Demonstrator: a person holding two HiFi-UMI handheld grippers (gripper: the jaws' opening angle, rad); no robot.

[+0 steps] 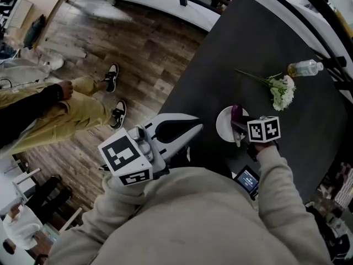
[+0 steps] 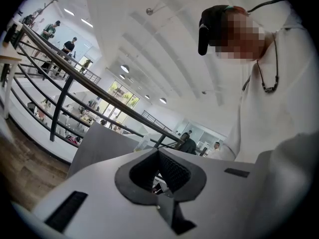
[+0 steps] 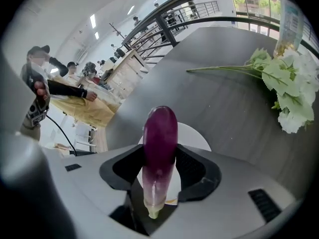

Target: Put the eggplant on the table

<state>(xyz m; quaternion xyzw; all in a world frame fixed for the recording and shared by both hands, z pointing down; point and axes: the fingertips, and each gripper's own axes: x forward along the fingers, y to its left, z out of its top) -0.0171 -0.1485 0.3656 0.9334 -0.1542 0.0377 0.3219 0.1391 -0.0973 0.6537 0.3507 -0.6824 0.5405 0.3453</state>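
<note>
No writing can be read anywhere in view.
The left marker cube (image 1: pixel 126 159), on the left tool (image 2: pixel 158 153), and the right marker cube (image 1: pixel 263 129), on the right tool (image 3: pixel 160 151), bear only black-and-white square patterns, not letters or digits. Any print on the bottle (image 3: pixel 291 19) at the far side of the desk (image 1: pixel 220 65) is too blurred to read. The small lit screen (image 1: pixel 246 179) beside the right sleeve is too small to make out.
</note>
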